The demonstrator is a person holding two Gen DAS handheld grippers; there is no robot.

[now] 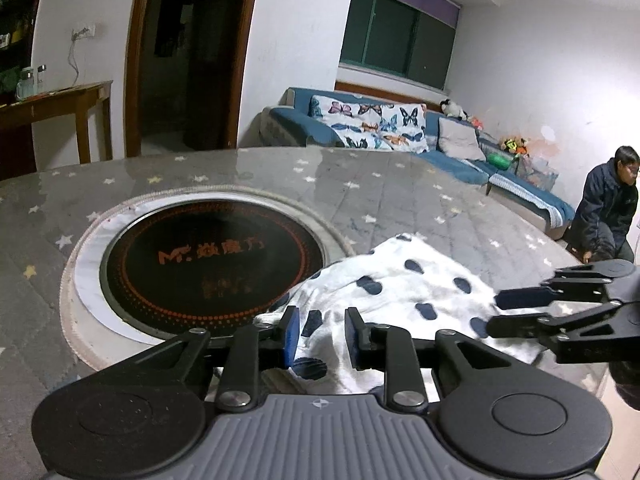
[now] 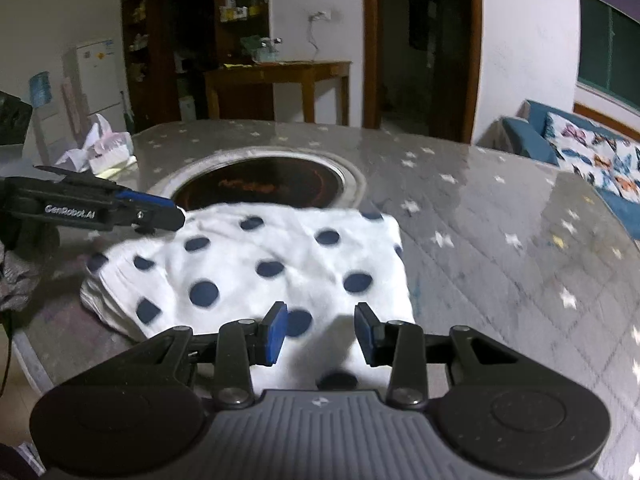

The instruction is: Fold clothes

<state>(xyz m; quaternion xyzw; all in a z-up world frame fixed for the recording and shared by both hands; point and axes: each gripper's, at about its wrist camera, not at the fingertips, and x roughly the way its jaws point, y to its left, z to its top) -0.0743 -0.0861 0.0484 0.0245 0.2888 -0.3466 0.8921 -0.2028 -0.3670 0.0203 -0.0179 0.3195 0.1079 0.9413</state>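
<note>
Left hand-held gripper (image 1: pixel 320 334) parted, empty, over polka-dot garment (image 2: pixel 256 264), right hand-held gripper (image 2: pixel 322 332) likewise parted, empty

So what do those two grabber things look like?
Both are black plastic with linked arms, silver rivets and round black discs on a ridged grey body. The left gripper and the right gripper each have two fingers with blue pads. Seen from the side, the left one has white lettering that looks like "GenRobot.AI". A small compass-like mark sits on the grey body.
</note>
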